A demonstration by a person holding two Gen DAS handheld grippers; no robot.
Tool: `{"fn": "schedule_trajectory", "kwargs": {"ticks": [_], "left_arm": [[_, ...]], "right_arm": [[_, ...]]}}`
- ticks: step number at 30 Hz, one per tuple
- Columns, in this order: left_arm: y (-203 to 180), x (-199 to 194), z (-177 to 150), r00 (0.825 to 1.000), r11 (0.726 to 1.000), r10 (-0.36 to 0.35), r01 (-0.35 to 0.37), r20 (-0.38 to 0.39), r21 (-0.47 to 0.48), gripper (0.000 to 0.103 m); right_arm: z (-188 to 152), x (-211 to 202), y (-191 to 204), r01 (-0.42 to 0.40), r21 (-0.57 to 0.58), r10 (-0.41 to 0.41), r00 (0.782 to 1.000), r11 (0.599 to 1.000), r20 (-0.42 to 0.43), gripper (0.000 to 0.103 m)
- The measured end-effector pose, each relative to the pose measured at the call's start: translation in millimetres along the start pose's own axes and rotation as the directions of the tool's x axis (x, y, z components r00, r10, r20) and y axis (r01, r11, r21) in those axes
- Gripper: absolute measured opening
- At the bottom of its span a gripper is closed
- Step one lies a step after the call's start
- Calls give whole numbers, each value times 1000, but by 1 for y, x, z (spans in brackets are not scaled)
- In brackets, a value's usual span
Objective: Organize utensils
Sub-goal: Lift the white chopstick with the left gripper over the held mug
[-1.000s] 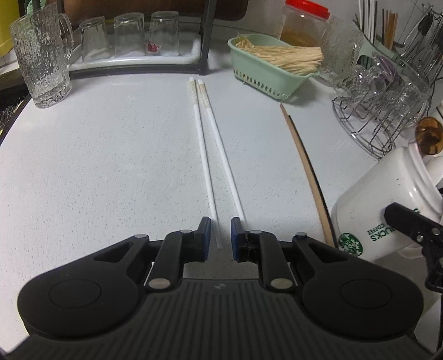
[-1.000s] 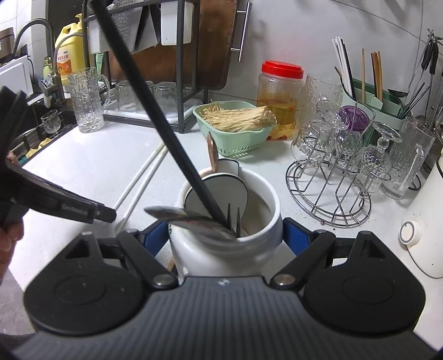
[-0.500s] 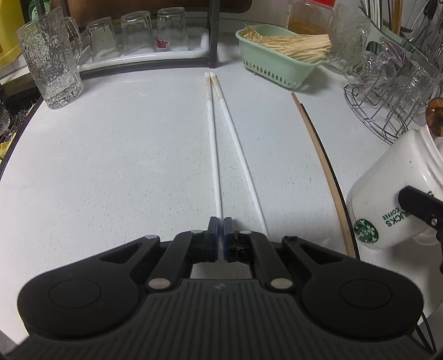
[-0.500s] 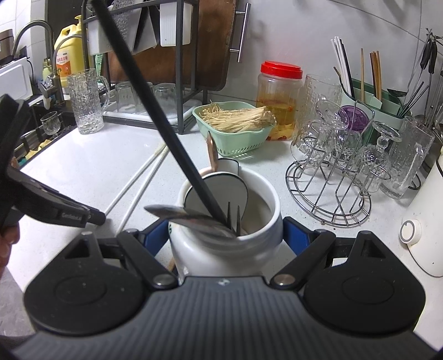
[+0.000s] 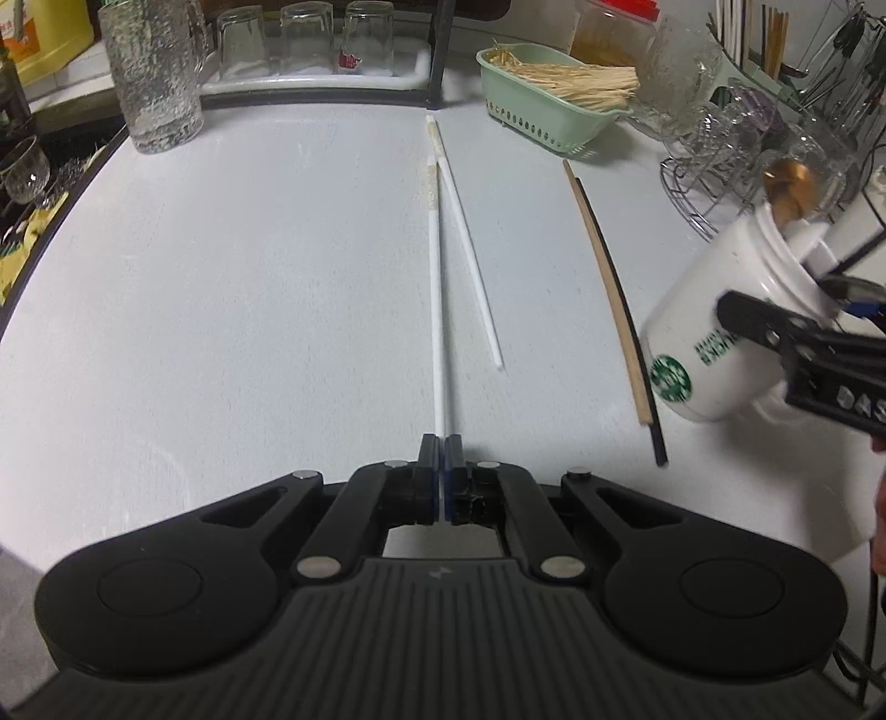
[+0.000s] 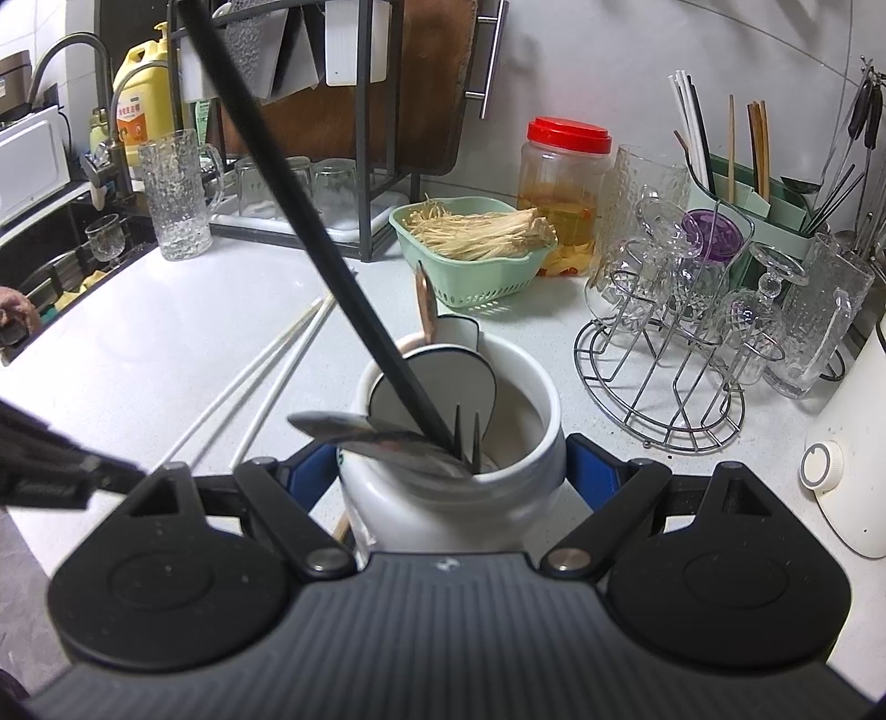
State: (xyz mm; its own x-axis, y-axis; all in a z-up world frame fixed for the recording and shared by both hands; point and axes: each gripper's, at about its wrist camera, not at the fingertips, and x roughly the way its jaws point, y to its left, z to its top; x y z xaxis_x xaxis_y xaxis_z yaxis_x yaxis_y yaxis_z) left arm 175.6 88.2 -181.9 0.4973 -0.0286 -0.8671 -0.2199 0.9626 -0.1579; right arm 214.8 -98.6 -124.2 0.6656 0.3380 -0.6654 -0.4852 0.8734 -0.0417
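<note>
My left gripper [image 5: 441, 443] is shut on the near end of a white chopstick [image 5: 437, 288], which runs straight away from me just over the counter. A second white chopstick [image 5: 470, 260] lies loose beside it on the white counter [image 5: 249, 310]. Further right lie a wooden chopstick [image 5: 606, 288] and a black one [image 5: 653, 410]. My right gripper [image 6: 451, 471] is shut on a tilted white mug [image 6: 443, 498], also seen as the white mug [image 5: 720, 354], holding a black chopstick [image 6: 310, 232], spoon [image 6: 376, 437], fork and wooden utensil.
A green basket of mushrooms [image 5: 548, 94], a glass mug [image 5: 152, 77] and upturned glasses on a tray [image 5: 310, 50] line the back. A wire rack of glassware [image 6: 681, 332], a red-lidded jar [image 6: 565, 188] and a green utensil caddy [image 6: 775, 205] stand right. The sink [image 6: 50, 266] is left.
My left gripper closed on one white chopstick and drew it back toward me, so its far end now sits short of the other chopstick's. The right gripper and mug stayed still.
</note>
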Motion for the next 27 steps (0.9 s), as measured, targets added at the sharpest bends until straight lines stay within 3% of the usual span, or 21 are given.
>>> {"fn": "schedule_trajectory", "kwargs": {"ticks": [11, 14, 17, 19, 27], "left_arm": [[3, -32, -43, 998, 996, -68, 68, -10, -55, 0], [8, -30, -40, 999, 997, -44, 44, 10, -67, 2], [11, -18, -32, 999, 998, -48, 47, -16, -50, 12], [10, -10, -27, 1000, 999, -17, 16, -23, -28, 12], [8, 9, -16, 999, 1000, -8, 8, -32, 15, 12]], "right_arm": [[0, 0, -1, -15, -15, 14, 1000, 1000, -5, 90], [1, 1, -1, -20, -22, 20, 1000, 1000, -8, 90], [1, 1, -1, -21, -24, 20, 1000, 1000, -11, 90], [1, 1, -1, -20, -22, 19, 1000, 1000, -11, 90], [0, 1, -1, -15, -10, 15, 1000, 1000, -5, 90]]}}
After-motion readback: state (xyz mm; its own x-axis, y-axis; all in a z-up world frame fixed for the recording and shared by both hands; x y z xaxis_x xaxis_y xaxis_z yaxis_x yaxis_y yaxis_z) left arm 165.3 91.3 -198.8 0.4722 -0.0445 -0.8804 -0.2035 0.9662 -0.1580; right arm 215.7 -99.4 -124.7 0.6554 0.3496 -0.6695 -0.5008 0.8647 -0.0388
